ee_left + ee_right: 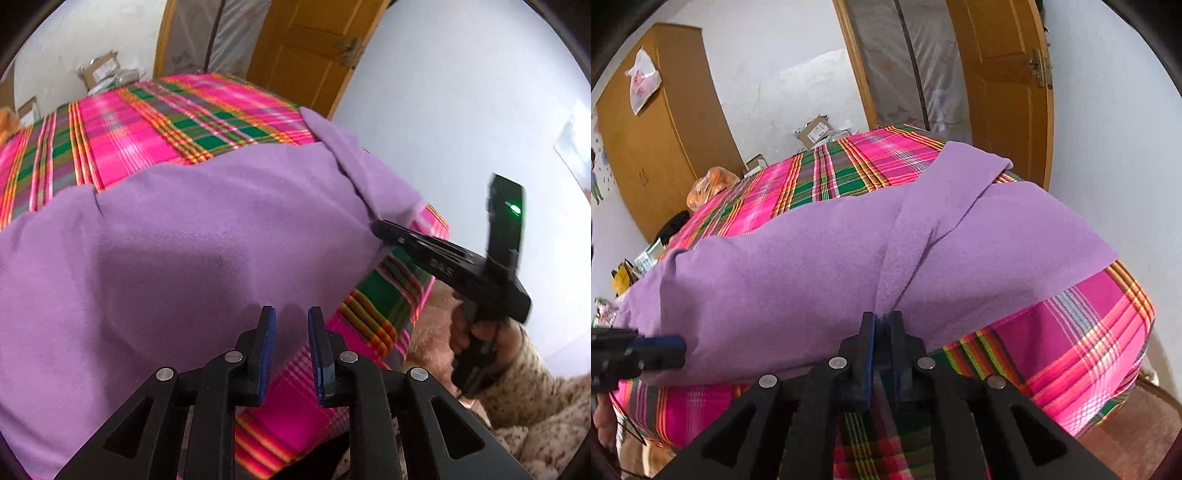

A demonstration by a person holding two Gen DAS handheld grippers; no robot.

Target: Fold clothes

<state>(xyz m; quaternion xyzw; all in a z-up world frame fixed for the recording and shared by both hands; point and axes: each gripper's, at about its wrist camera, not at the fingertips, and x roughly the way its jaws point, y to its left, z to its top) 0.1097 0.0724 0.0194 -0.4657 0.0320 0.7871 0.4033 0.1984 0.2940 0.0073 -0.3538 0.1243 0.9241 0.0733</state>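
Clearly I was mid-fold: my right gripper [882, 325] sat clenched on a bunched strip of the purple garment [812, 266] at its near hem, toward the bed's near right corner. My left gripper [291, 325] was released, jaws apart, right over the same hem but gripping nothing. Garment lay spread across the near half of the plaid bedspread [1089, 332]. Next move, imo, needed the left to pinch cloth too. Rm: wardrobe [657, 140], wooden door [1001, 74], white walls.
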